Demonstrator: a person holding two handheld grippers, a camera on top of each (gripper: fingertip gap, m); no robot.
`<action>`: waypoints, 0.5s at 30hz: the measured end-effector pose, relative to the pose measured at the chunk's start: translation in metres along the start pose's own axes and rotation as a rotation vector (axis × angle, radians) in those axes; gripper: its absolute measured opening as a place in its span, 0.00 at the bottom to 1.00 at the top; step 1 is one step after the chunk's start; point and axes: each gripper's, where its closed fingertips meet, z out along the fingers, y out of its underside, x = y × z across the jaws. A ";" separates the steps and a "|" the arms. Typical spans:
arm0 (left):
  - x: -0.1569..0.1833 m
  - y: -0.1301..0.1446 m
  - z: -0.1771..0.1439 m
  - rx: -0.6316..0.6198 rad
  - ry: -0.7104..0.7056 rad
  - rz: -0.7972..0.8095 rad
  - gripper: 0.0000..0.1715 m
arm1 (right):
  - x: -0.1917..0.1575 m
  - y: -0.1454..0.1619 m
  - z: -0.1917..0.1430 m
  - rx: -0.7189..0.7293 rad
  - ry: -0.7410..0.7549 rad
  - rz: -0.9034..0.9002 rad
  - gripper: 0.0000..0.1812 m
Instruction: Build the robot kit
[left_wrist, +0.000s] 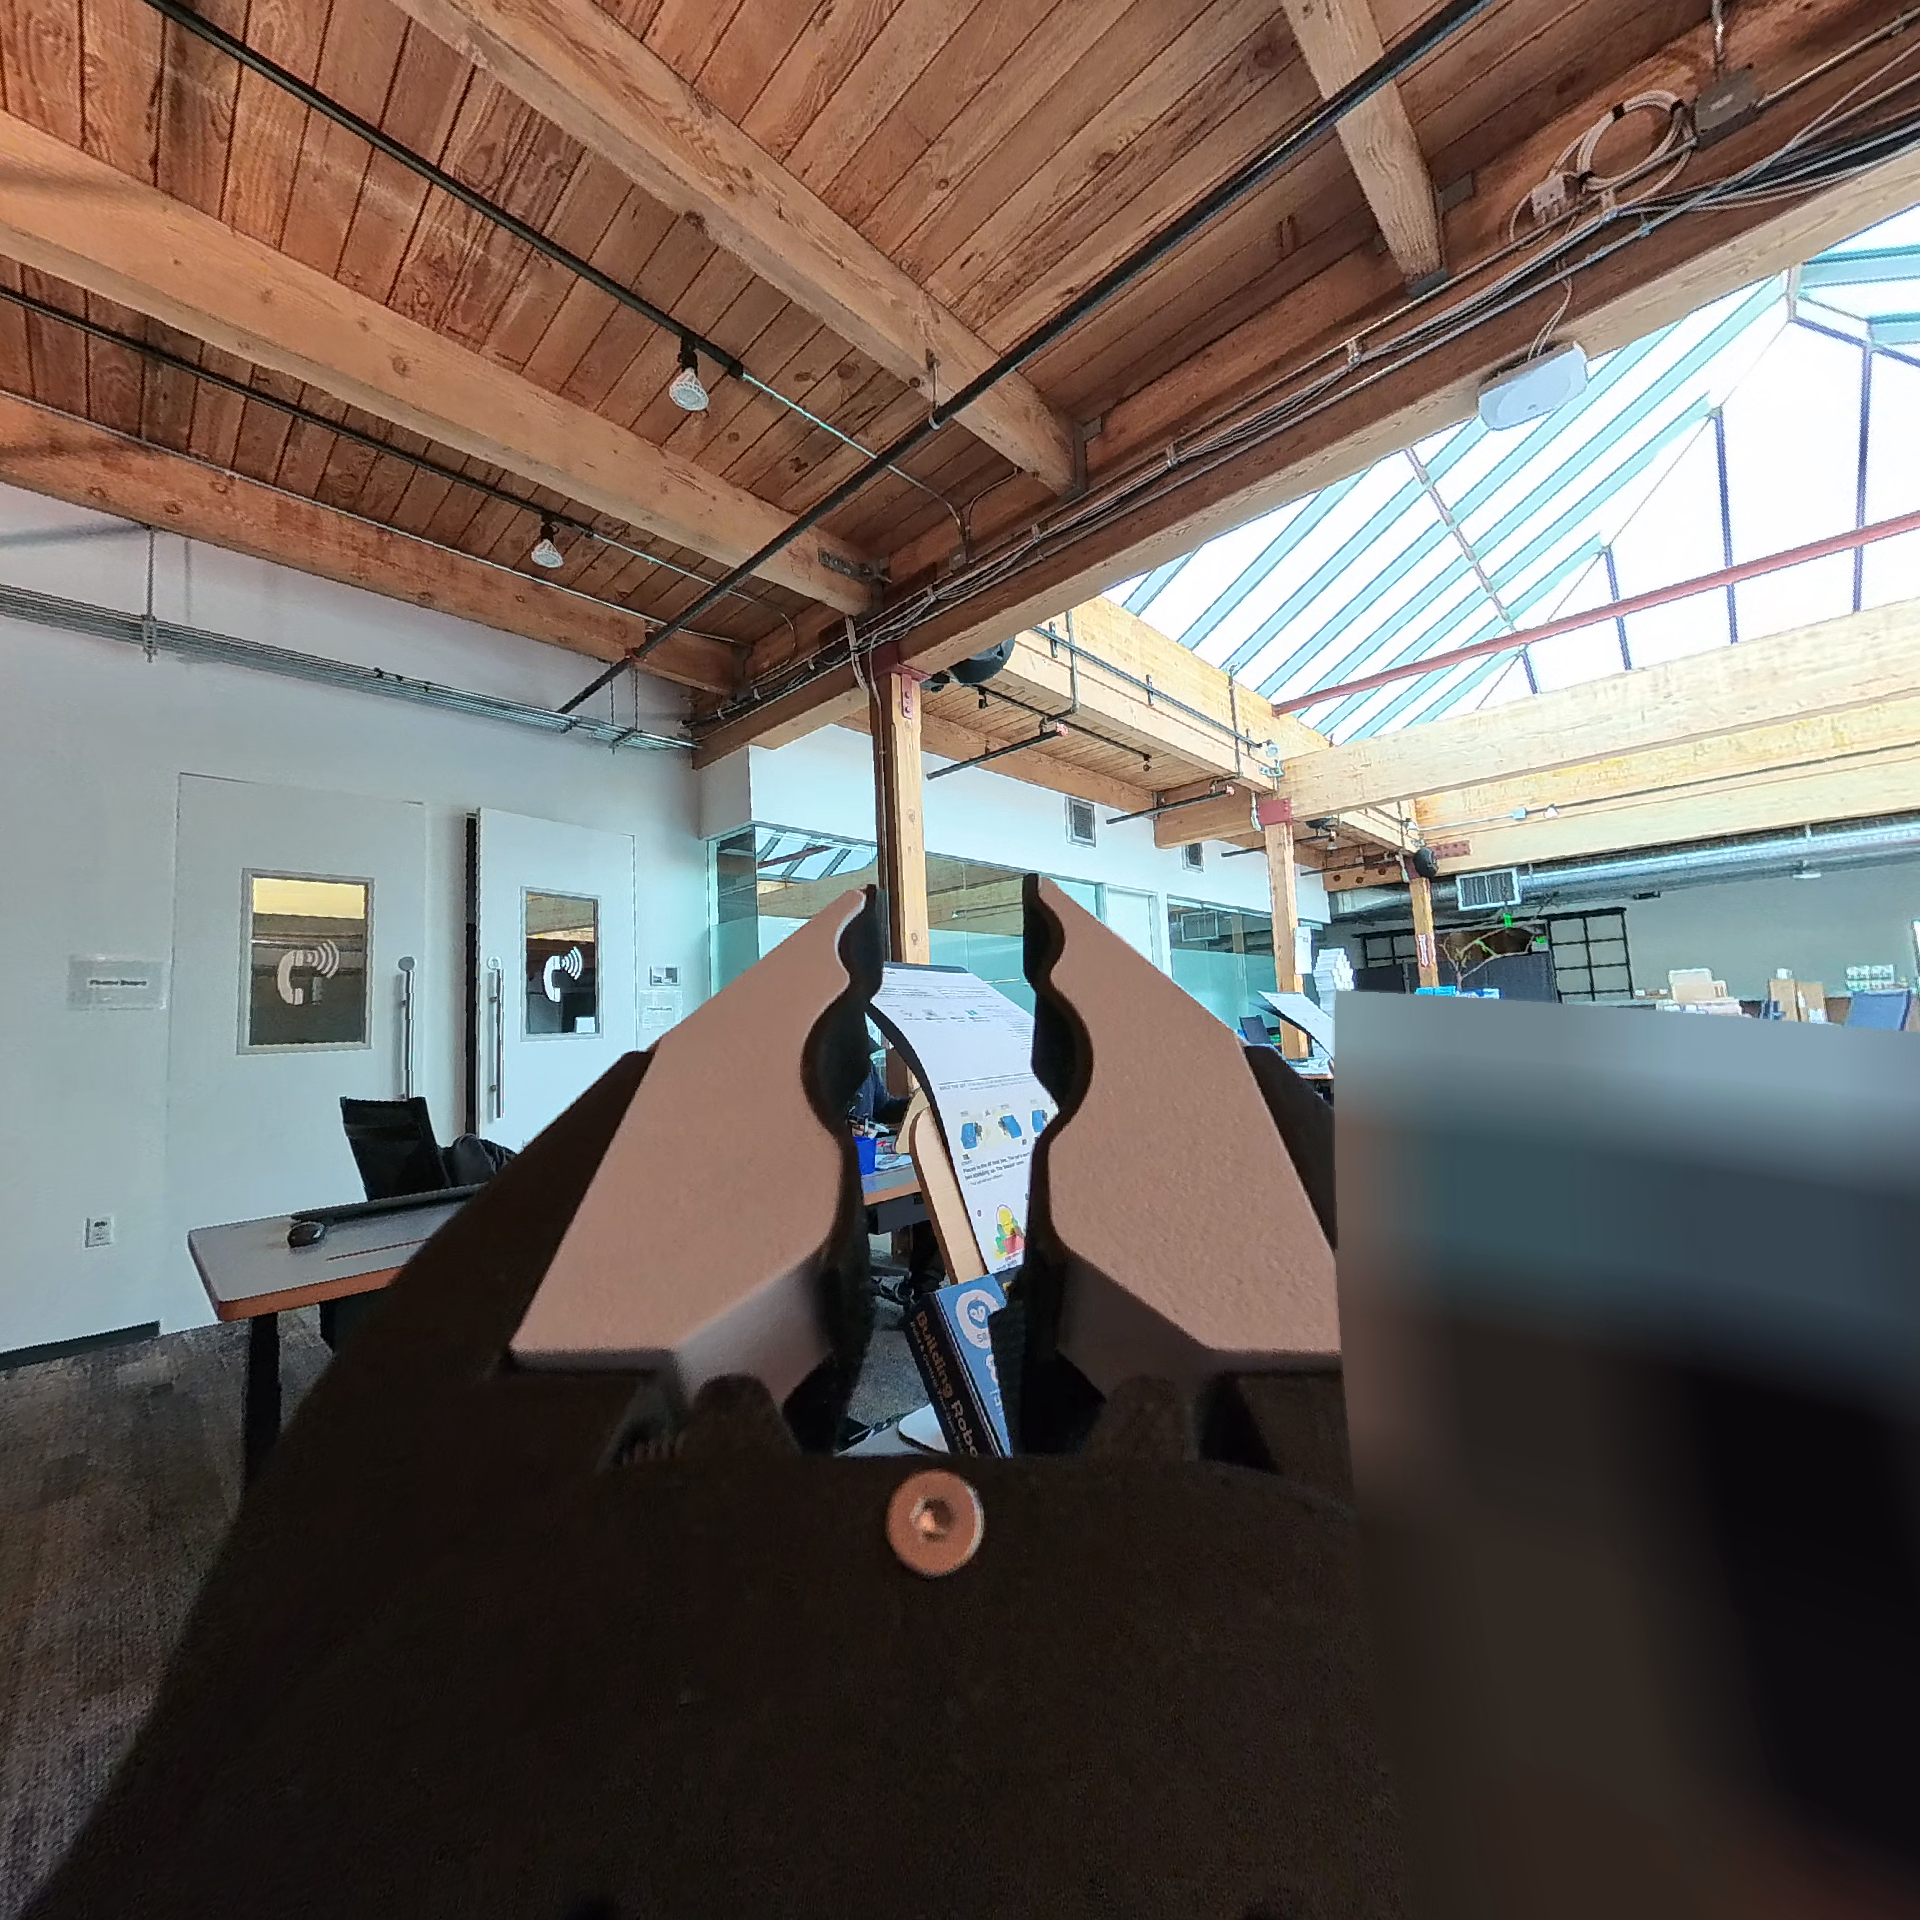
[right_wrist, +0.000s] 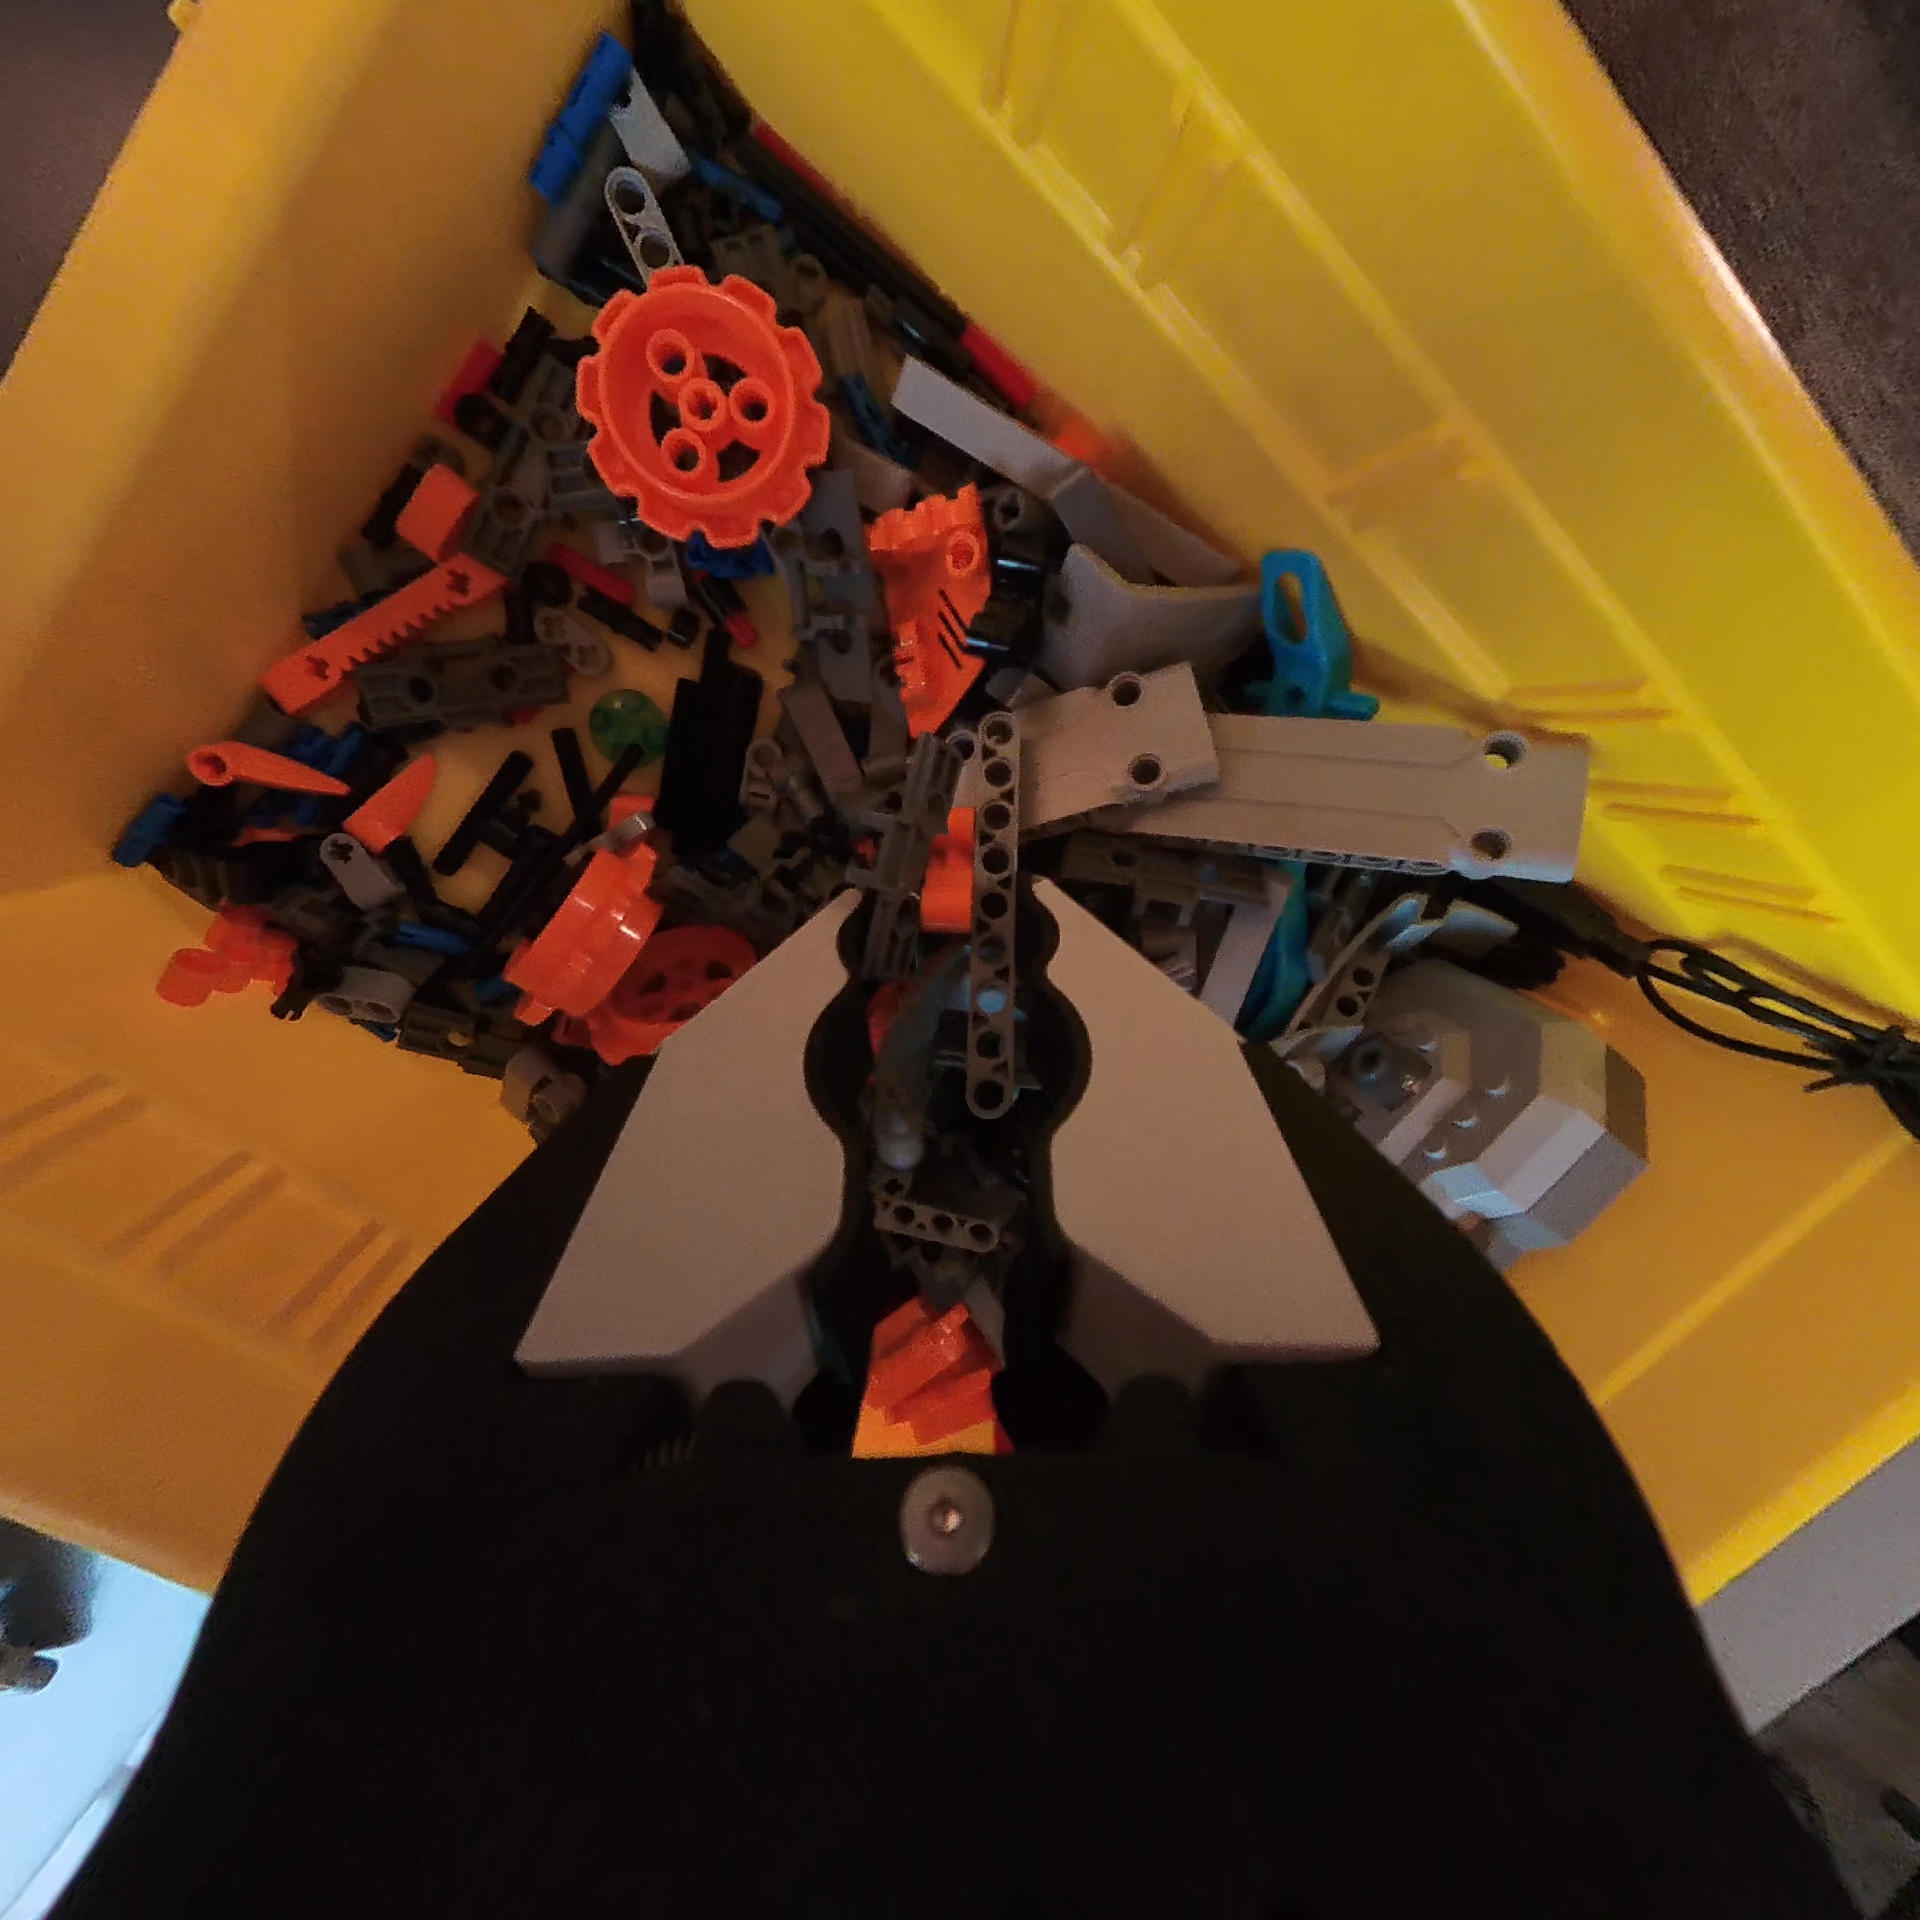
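My right gripper (right_wrist: 948, 899) is open and points down into a yellow plastic bin (right_wrist: 1247, 312) over a heap of small building pieces. A long grey holed beam (right_wrist: 995, 883) and a dark grey piece (right_wrist: 909, 831) lie between its fingertips; I cannot tell whether they touch the fingers. A big orange toothed wheel (right_wrist: 704, 405) lies farther off in the heap. My left gripper (left_wrist: 948, 899) is open and empty. It is tilted up toward an office room, with a printed sheet (left_wrist: 966, 1070) on a stand showing between its fingers.
In the bin, wide grey panels (right_wrist: 1382, 790), a teal piece (right_wrist: 1299, 634), a chunky grey block (right_wrist: 1507, 1122) and a black cord (right_wrist: 1745, 997) lie to the right. The left wrist view shows a desk (left_wrist: 301, 1262), a wooden post (left_wrist: 902, 821) and a blue book (left_wrist: 961, 1361). The grippers' ends are close to 45 centimetres from one another. Measured from the fingertips, the big orange toothed wheel (right_wrist: 704, 405) is 8 centimetres or so from the right gripper and 40 centimetres from the left.
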 end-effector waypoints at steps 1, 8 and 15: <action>-0.001 0.000 0.000 0.001 -0.001 -0.002 0.14 | 0.000 0.001 0.000 -0.001 -0.002 0.010 0.14; -0.002 -0.002 -0.002 0.007 -0.003 -0.005 0.13 | 0.019 0.003 -0.013 0.004 0.092 0.059 0.14; -0.002 -0.004 -0.003 0.013 0.001 -0.008 0.13 | 0.036 0.021 -0.013 -0.069 0.168 0.156 0.14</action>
